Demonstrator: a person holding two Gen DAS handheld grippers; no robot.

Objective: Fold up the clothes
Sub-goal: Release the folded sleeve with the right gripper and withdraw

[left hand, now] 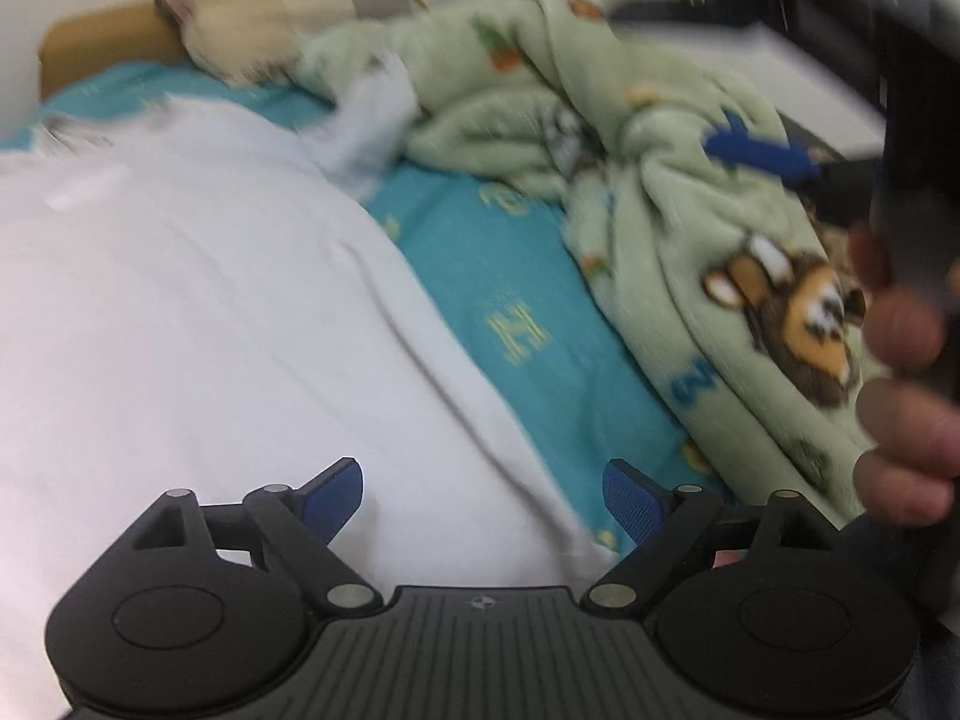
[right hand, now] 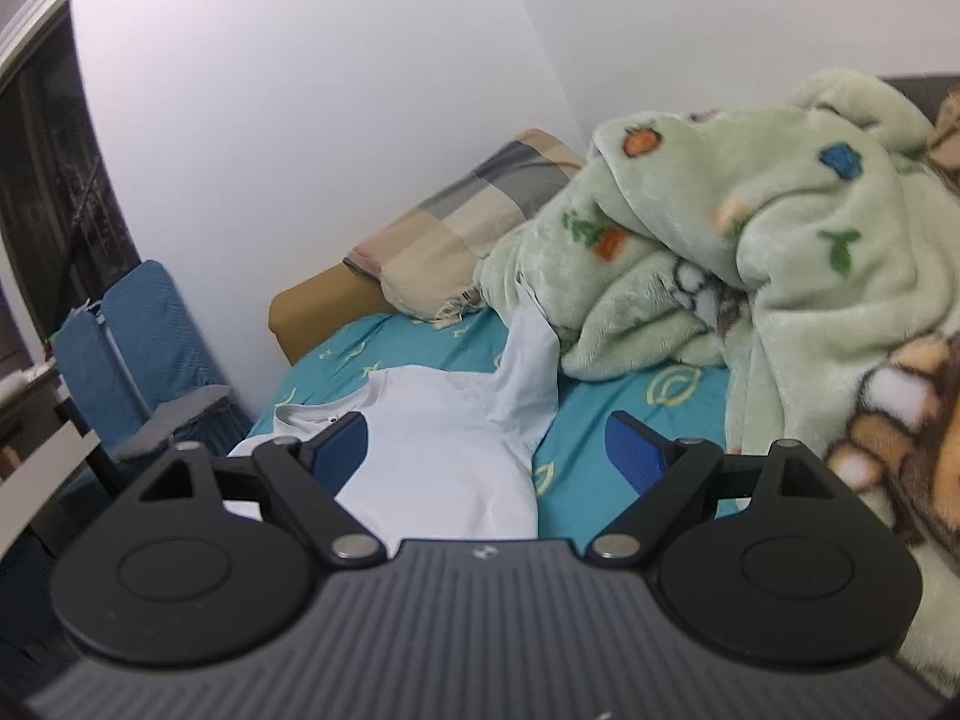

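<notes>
A white T-shirt (left hand: 180,300) lies spread on the teal bedsheet (left hand: 540,360). In the right wrist view the same shirt (right hand: 444,456) shows its collar at the left and one sleeve (right hand: 528,360) reaching up toward the green blanket. My left gripper (left hand: 483,498) hovers over the shirt's right edge, jaws wide apart, nothing between the blue pads. My right gripper (right hand: 486,450) is open too, above the shirt's body and empty. The right gripper's dark body (left hand: 912,120) and the hand (left hand: 906,396) holding it show at the right of the left wrist view.
A crumpled green fleece blanket (right hand: 750,252) with animal prints fills the right of the bed. A checked pillow (right hand: 468,222) leans on the wooden headboard (right hand: 318,306) at the wall. Blue chairs (right hand: 132,348) and a desk edge stand left of the bed.
</notes>
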